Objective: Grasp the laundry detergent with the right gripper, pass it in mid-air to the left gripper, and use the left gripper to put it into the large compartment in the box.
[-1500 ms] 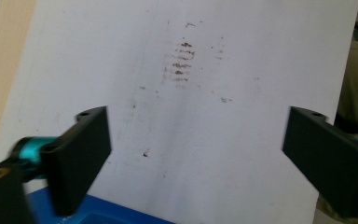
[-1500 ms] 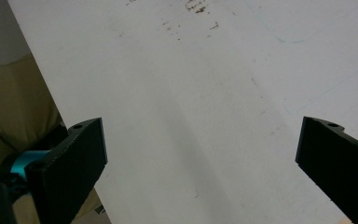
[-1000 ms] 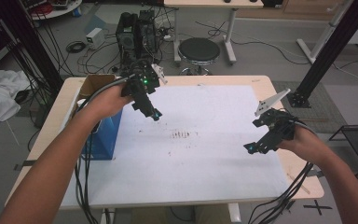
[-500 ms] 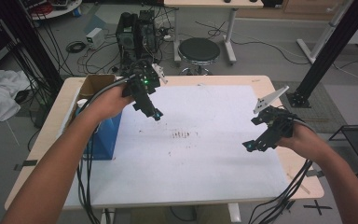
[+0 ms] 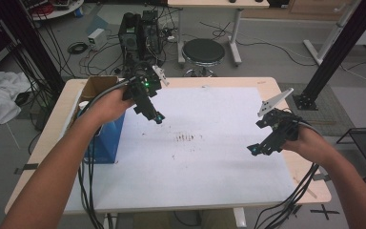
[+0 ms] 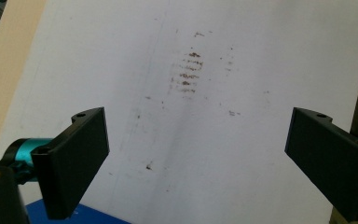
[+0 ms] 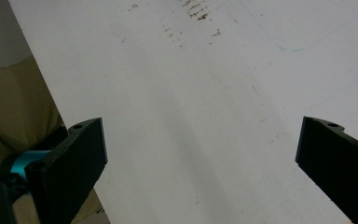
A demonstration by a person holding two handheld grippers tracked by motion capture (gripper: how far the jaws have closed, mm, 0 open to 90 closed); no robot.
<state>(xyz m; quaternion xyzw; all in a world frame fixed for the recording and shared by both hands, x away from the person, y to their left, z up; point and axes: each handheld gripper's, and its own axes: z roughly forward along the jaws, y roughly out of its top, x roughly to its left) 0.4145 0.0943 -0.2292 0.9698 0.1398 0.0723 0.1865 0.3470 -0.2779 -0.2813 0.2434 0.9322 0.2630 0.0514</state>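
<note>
Where the worktop meets its left edge: blue box, contents hidden; cardboard box behind. Left gripper, right gripper: jaws wide apart, empty, above stained white sheet.

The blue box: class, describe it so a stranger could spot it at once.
Start at the table with the white sheet. Go to the sheet's left edge, under the person's left forearm. The blue box stands there, the table's one solid blue thing, with an open cardboard box behind it.
</note>
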